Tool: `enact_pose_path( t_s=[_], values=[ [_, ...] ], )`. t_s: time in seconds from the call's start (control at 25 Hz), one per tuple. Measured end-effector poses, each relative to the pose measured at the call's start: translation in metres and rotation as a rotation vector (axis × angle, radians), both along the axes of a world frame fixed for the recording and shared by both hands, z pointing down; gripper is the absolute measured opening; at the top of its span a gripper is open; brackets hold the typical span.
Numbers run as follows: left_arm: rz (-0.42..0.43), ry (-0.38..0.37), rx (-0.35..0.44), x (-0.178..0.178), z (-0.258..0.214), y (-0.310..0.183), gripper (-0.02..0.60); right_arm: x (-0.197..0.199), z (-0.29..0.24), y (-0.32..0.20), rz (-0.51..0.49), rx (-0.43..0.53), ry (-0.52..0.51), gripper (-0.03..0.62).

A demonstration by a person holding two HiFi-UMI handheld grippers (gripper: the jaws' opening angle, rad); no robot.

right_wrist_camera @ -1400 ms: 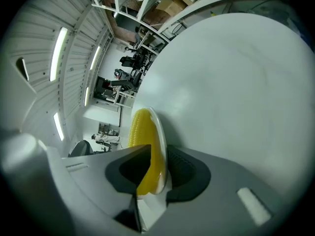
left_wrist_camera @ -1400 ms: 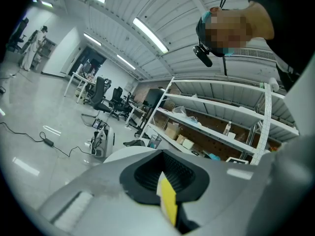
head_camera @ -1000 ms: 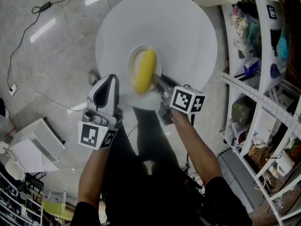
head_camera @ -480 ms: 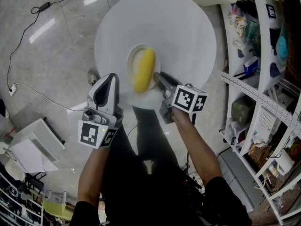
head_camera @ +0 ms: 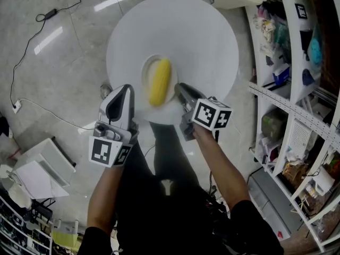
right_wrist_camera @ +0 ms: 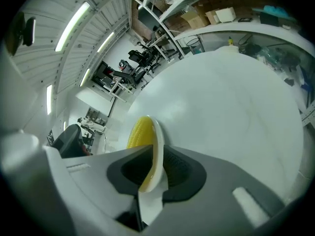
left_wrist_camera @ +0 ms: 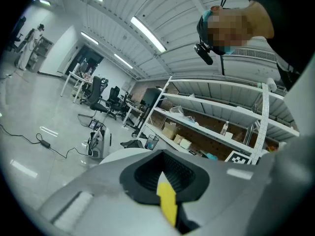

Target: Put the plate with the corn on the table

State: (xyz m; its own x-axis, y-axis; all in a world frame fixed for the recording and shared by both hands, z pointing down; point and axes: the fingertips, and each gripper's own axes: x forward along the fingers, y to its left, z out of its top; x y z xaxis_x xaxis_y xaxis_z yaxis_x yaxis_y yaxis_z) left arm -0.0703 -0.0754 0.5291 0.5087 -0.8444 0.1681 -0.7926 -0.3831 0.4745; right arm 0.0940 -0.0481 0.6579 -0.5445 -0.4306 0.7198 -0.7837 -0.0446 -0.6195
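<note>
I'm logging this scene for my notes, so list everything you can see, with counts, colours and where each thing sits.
table: one, white, round, middle of the head view
plate: one, white, on the table near its near edge
corn: one cob, yellow, lying on the plate
shelving: one rack, white, right side, crowded with goods
power adapter: one, black, with cable, on the floor upper left
boxes: white, on the floor lower left, count unclear
left gripper: one, grey, jaws apart and empty, by the table's near-left edge
right gripper: one, grey, jaws have just been closing, plate's rim between them, pads not pressing it
</note>
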Motion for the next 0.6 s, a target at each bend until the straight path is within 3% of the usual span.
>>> enact_pose_path(
  t_s=[0.6],
  values=[
    [0.019,-0.045,-0.02,0.01,-0.037,0.002,0.002,0.001,-0.049,-0.002,0.011,0.063,0.039,0.009]
  ],
)
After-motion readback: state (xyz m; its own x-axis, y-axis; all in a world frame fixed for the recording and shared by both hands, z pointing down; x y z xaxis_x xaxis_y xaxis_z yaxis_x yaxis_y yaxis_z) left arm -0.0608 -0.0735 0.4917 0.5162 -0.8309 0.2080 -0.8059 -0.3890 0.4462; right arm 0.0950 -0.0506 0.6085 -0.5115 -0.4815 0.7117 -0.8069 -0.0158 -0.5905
